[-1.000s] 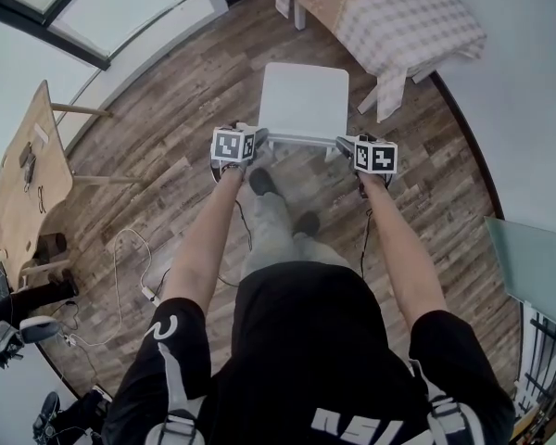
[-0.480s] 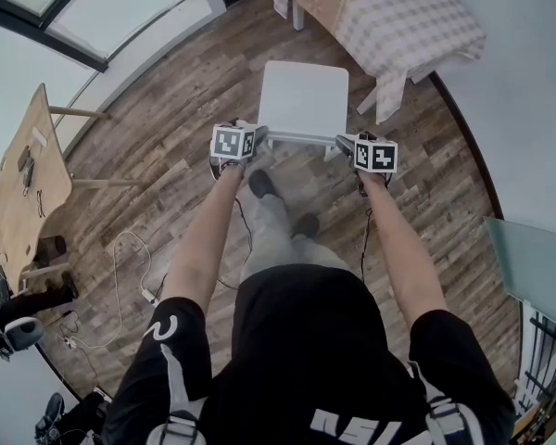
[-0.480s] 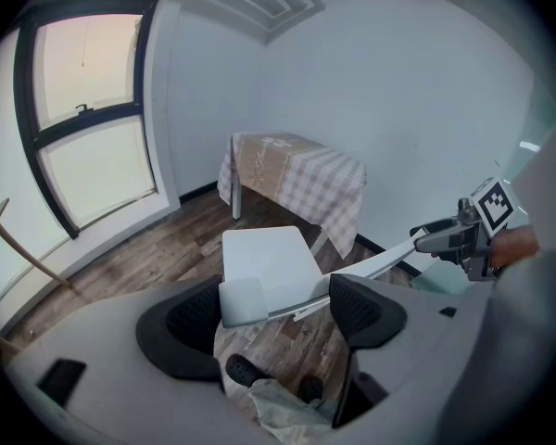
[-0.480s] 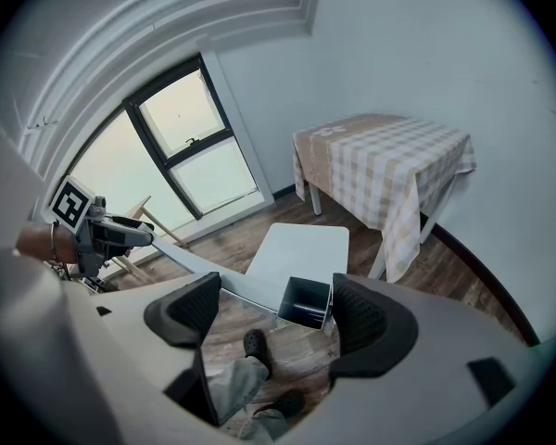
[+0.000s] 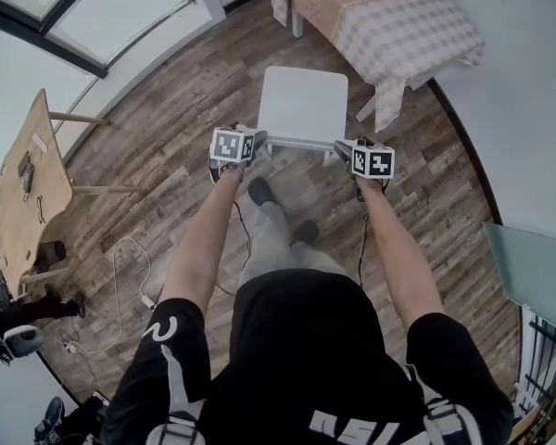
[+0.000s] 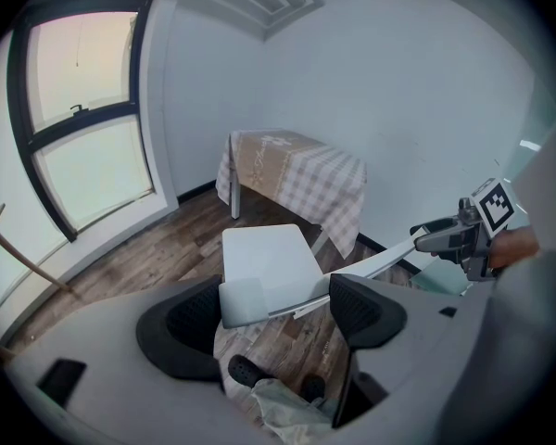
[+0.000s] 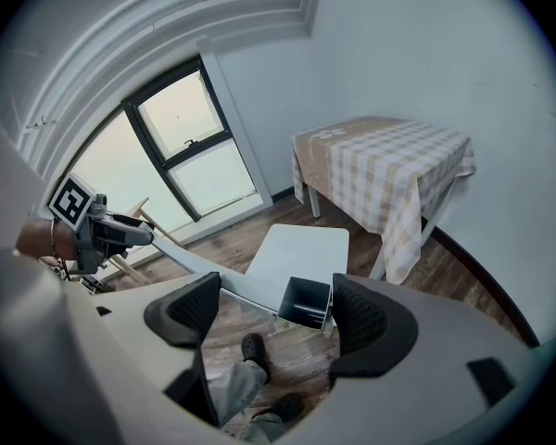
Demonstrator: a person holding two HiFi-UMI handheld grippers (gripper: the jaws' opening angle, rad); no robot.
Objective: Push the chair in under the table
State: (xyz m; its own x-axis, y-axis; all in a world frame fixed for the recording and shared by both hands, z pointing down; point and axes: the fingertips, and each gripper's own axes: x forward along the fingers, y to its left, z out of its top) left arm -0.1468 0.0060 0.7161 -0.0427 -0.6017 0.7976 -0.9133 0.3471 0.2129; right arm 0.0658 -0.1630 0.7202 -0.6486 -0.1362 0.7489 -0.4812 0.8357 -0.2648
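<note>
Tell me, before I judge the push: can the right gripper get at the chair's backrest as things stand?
Very likely yes. The right gripper has its open fingers on either side of the end of the backrest of the chair, and nothing stands between them and it.

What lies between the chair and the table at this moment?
Only bare wood floor. The head view shows a strip of it between the chair and the table, with nothing standing on that stretch.

Far end of the checked-cloth table (image 5: pixel 389 17) beyond the top edge; chair (image 5: pixel 303 105) legs mostly under its seat.
</note>
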